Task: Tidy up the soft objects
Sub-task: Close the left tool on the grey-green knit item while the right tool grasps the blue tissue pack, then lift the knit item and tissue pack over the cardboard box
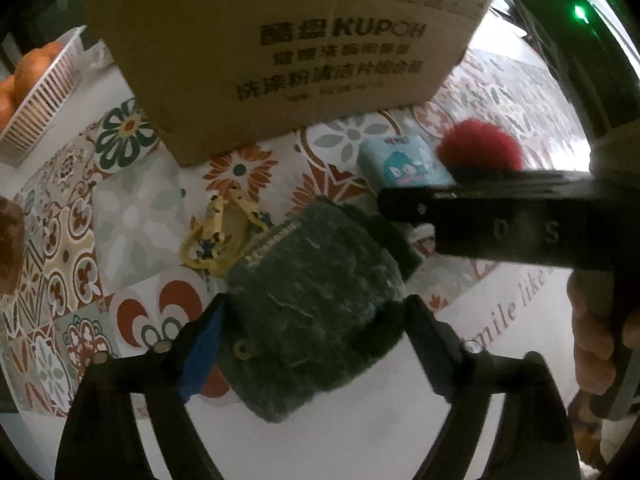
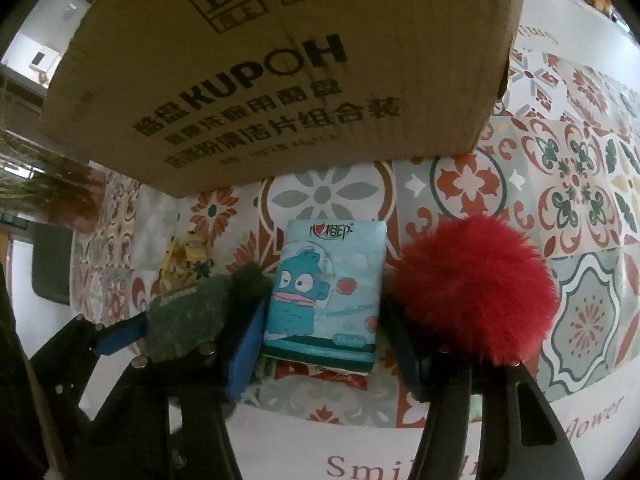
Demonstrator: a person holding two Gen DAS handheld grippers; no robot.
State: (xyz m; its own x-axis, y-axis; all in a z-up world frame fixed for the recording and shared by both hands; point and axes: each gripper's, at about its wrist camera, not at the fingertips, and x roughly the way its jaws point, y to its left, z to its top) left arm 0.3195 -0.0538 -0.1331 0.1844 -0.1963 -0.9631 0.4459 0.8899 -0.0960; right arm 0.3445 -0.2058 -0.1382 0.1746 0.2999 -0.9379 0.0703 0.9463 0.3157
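Only the left wrist view shows a ribbed basket (image 1: 44,92) holding oranges (image 1: 24,76). Left tongs (image 1: 316,344) straddle the dark green pouch (image 1: 316,308) on the counter (image 1: 132,208), not pressing. Right tongs (image 2: 324,344) bracket the tissue pack (image 2: 324,288), contact unclear.

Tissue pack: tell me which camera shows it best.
The right wrist view: the tissue pack lies centred between that claw's fingers, its cartoon face fully visible. The left wrist view shows it small, behind the dark green pouch, its lower edge cut off by the right claw's body.
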